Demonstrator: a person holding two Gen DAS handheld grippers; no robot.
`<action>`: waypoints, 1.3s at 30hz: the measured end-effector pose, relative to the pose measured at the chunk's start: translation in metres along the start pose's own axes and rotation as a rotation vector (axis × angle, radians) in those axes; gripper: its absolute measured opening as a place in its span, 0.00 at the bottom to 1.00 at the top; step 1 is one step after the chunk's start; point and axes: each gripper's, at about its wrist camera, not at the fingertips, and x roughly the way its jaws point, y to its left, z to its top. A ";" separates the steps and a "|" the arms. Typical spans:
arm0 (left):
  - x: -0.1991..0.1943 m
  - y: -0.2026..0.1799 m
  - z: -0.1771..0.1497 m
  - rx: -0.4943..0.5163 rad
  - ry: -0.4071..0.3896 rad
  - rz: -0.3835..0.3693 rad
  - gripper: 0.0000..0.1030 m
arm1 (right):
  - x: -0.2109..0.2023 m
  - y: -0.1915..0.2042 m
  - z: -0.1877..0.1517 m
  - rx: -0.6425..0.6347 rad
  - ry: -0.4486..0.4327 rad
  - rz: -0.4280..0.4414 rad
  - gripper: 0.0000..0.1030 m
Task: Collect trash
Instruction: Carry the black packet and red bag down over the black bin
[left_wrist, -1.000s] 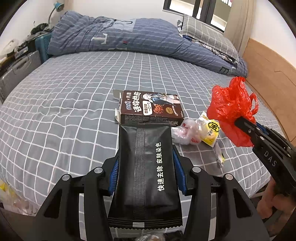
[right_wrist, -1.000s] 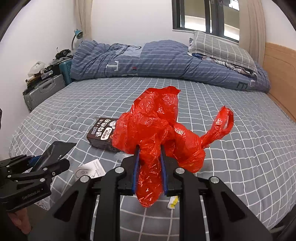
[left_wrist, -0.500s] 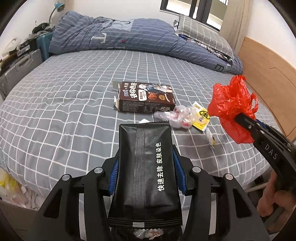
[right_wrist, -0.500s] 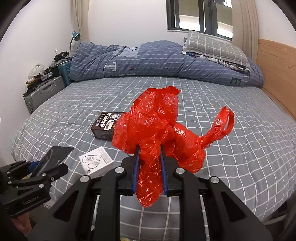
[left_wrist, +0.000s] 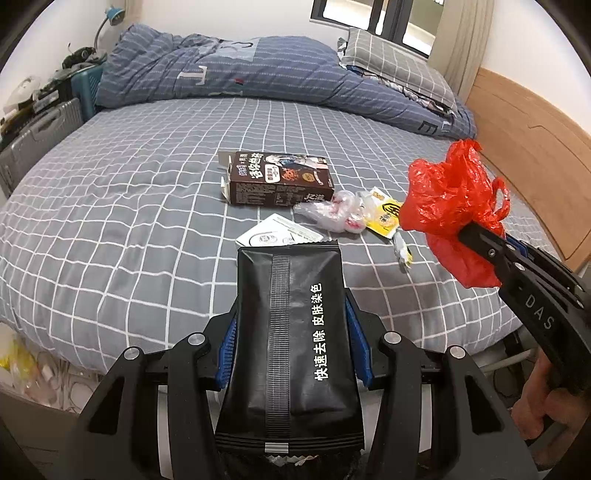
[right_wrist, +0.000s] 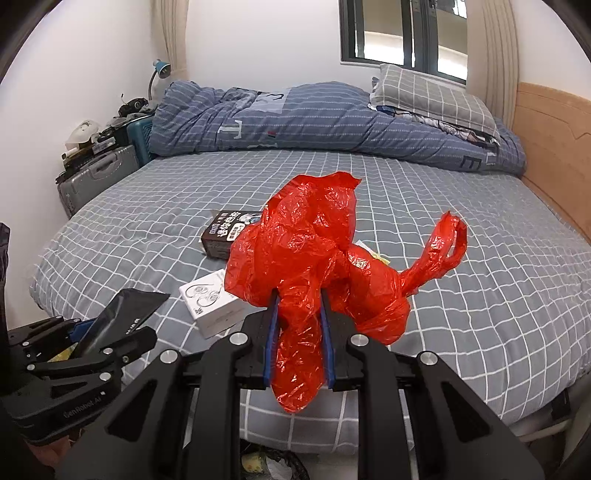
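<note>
Backing off the bed with both hands full, more trash left behind.

The black sachet (left_wrist: 288, 332) is kept clamped in the left gripper (left_wrist: 291, 325) jaws, and the red plastic bag (right_wrist: 314, 266) is pinched tight by the right gripper (right_wrist: 299, 339), so nothing's been dropped. What's changed over the last second: both grippers have been pulled back from the bed (left_wrist: 110, 206), so the mattress edge is now seen below and a white earphone box (right_wrist: 212, 302), hidden before, is uncovered. The brown snack box (left_wrist: 277, 179) is left at 12 o'clock in the left view, with the clear wrapper (left_wrist: 332, 212) and yellow packet (left_wrist: 384, 216) around 1 o'clock. Probably the sachet gets bagged next, then a return trip is needed.
</note>
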 end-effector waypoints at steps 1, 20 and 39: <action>-0.002 0.000 -0.003 -0.001 0.001 0.000 0.47 | -0.002 0.000 -0.002 0.002 0.000 0.002 0.18; -0.019 0.011 -0.058 -0.016 0.064 0.013 0.47 | -0.035 0.010 -0.053 0.035 0.054 0.013 0.18; -0.029 0.021 -0.124 -0.038 0.164 0.020 0.47 | -0.061 0.035 -0.101 0.038 0.142 0.078 0.18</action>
